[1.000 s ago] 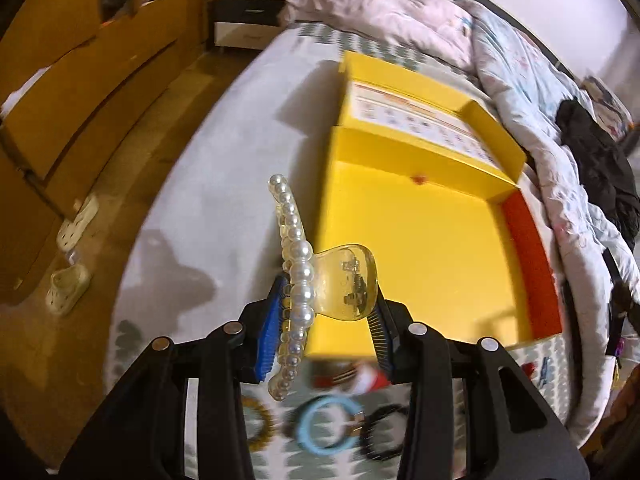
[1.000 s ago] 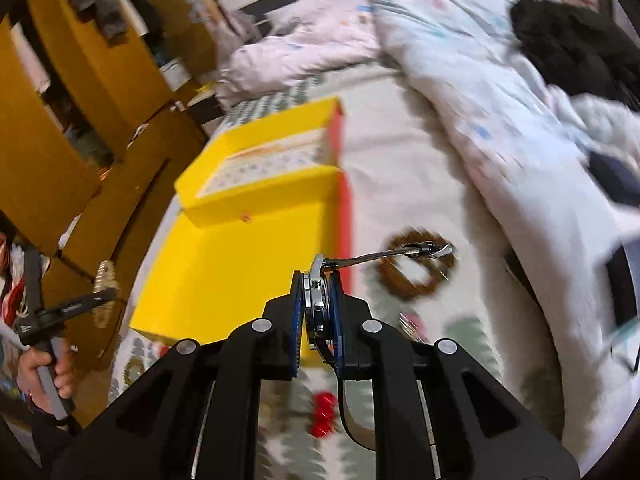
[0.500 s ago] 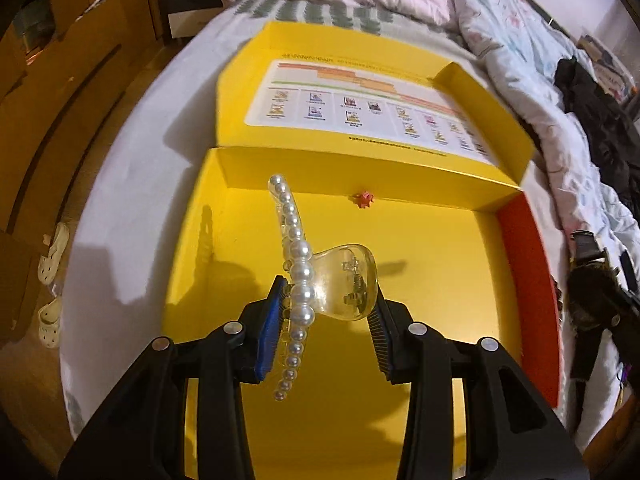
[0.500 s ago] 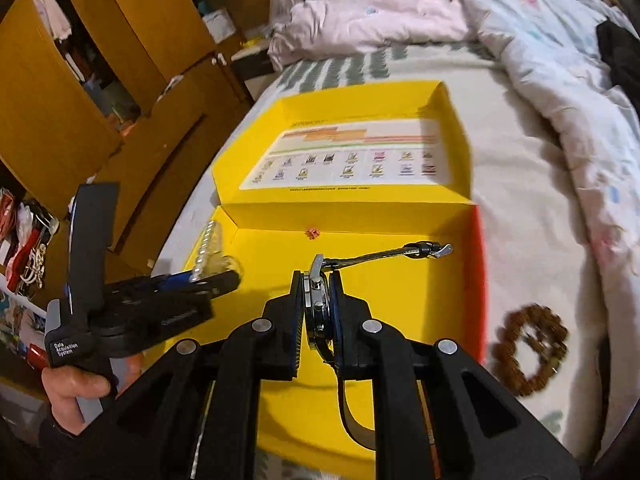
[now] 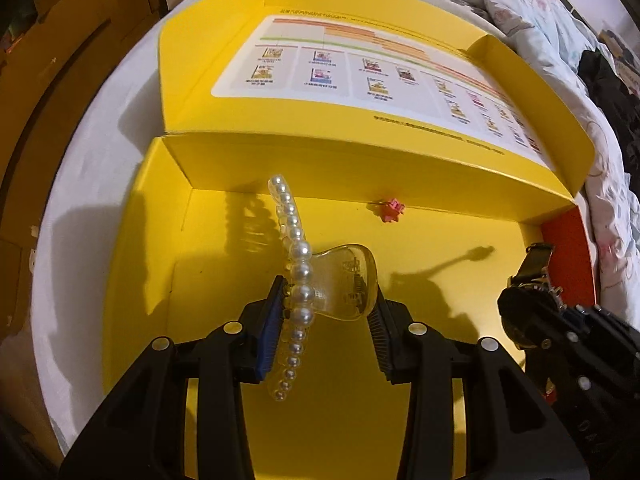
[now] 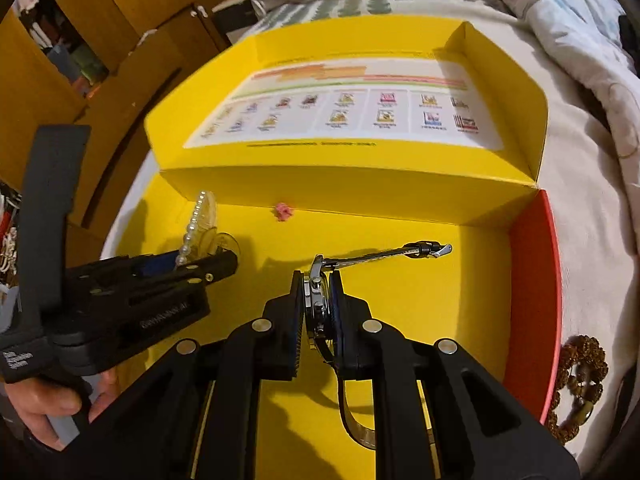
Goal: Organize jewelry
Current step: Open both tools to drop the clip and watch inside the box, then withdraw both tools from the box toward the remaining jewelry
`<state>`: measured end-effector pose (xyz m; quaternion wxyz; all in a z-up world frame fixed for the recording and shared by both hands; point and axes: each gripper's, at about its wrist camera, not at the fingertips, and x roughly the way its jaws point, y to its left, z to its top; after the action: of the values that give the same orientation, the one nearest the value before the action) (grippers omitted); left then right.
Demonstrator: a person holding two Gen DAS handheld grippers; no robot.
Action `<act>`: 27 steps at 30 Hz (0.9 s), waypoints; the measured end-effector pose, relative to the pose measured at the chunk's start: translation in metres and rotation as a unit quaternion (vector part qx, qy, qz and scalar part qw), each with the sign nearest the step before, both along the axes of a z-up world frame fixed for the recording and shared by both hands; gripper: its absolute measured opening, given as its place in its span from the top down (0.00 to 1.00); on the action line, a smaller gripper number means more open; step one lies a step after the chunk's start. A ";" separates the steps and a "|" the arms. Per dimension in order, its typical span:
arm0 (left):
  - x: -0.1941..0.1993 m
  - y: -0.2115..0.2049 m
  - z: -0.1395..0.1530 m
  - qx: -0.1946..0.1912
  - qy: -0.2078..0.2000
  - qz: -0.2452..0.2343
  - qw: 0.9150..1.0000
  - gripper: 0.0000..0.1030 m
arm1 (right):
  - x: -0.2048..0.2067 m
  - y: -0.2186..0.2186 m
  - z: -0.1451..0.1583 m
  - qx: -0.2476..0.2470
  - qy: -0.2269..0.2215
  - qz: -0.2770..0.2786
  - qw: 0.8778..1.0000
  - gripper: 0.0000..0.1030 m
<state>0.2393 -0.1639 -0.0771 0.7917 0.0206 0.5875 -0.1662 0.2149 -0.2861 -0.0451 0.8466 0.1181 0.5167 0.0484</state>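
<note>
My left gripper (image 5: pixel 326 308) is shut on a clear pearl-lined hair claw clip (image 5: pixel 344 284) and holds it above the floor of the open yellow box (image 5: pixel 168 280), near its left wall. The clip also shows in the right wrist view (image 6: pixel 200 228). My right gripper (image 6: pixel 318 300) is shut on a wristwatch (image 6: pixel 316 300), its metal strap sticking forward over the box's middle. The watch shows at the right of the left wrist view (image 5: pixel 528 292). A small pink star-shaped piece (image 5: pixel 392 210) lies on the box floor by the back wall.
The box lid (image 6: pixel 360 116) with a printed chart lies open behind. The box's right wall is red (image 6: pixel 532 300). A brown bead bracelet (image 6: pixel 580 376) lies on the bed right of the box. Rumpled bedding (image 6: pixel 560 8) sits at the back right, wooden cabinets (image 6: pixel 100 12) at left.
Both grippers have moved forward from the bed's edge to over the box, lower and closer to its floor. Each still holds its item.
</note>
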 end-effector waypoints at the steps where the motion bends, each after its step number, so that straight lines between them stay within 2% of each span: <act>1: 0.002 0.000 -0.002 -0.003 0.005 0.000 1.000 0.61 | 0.002 0.000 -0.002 -0.002 0.004 0.001 1.000 0.88; 12: 0.006 0.000 -0.001 -0.004 0.002 -0.014 1.000 0.57 | 0.019 -0.003 -0.022 0.005 0.018 -0.010 1.000 0.84; 14: 0.009 0.002 -0.002 -0.003 0.007 -0.007 1.000 0.47 | 0.017 -0.006 -0.019 0.014 0.009 -0.019 1.000 0.80; 15: 0.009 0.004 -0.001 -0.007 0.009 -0.004 1.000 0.36 | 0.015 -0.008 -0.016 0.014 0.004 -0.021 1.000 0.80; 16: 0.010 0.004 0.001 -0.007 0.009 -0.001 1.000 0.34 | 0.013 -0.010 -0.011 0.014 -0.002 -0.023 1.000 0.80; 22: 0.001 0.014 0.024 -0.022 0.002 -0.001 1.000 0.30 | -0.010 -0.020 0.023 0.006 -0.034 -0.039 0.999 0.79; 27: -0.029 0.026 0.057 -0.018 -0.022 -0.005 1.000 0.28 | -0.056 -0.029 0.063 0.008 -0.061 -0.042 0.997 0.79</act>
<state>0.2102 -0.1379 -0.0202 0.8036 0.0130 0.5671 -0.1799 0.1591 -0.3153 0.0180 0.8769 0.1434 0.4582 0.0241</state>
